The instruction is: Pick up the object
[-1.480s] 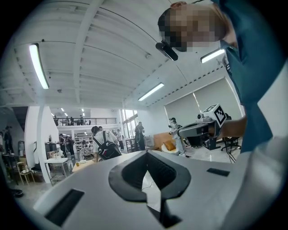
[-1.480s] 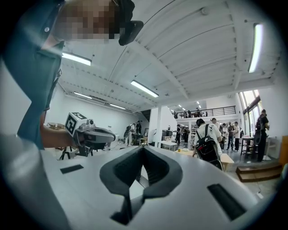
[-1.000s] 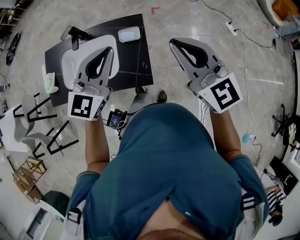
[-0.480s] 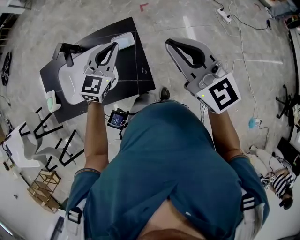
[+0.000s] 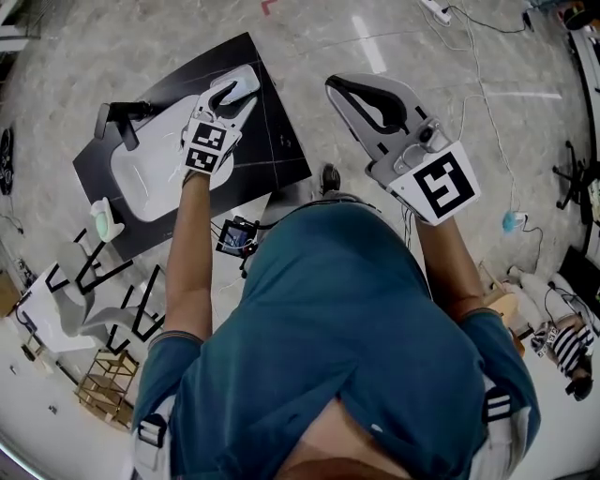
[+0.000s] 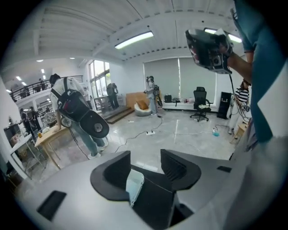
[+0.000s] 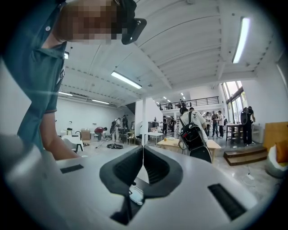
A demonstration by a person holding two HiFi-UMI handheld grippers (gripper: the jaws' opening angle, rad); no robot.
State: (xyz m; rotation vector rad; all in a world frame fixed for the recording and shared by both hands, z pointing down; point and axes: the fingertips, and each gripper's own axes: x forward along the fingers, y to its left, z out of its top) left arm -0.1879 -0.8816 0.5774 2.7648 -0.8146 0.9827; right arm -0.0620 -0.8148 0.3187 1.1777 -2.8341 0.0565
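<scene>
At the far left of the head view, black-framed chairs (image 5: 94,272) stand on the pale stone floor (image 5: 422,56). A small green-and-white thing (image 5: 105,221) sits just off the near-left edge of a black mat (image 5: 277,141). On the mat lies a long white tray (image 5: 150,173), with a black stand (image 5: 117,117) at its far-left end. The left gripper (image 5: 234,91) reaches out over the tray's far-right end and points down toward the mat's far corner. There the clear box (image 5: 249,75) lies flat on the mat, partly hidden by the gripper's tips. In the left gripper view the left gripper (image 6: 145,156) has its jaws well apart, and they have just been opening. The clear box (image 6: 134,185) shows in the gap between them, lying on the mat close to the left jaw's inner face, and the pads do not press on it. Whether that jaw touches it I cannot tell. Further right, the person's teal shirt (image 5: 328,356) fills the lower middle of the head view. The right gripper (image 5: 336,86) is held up in front of the person, to the right of the mat and well apart from the box. In the right gripper view the right gripper (image 7: 143,150) has its jaws together, tips meeting, with nothing between them. Toward the upper right of the head view, a power strip (image 5: 439,7) lies on the floor.
</scene>
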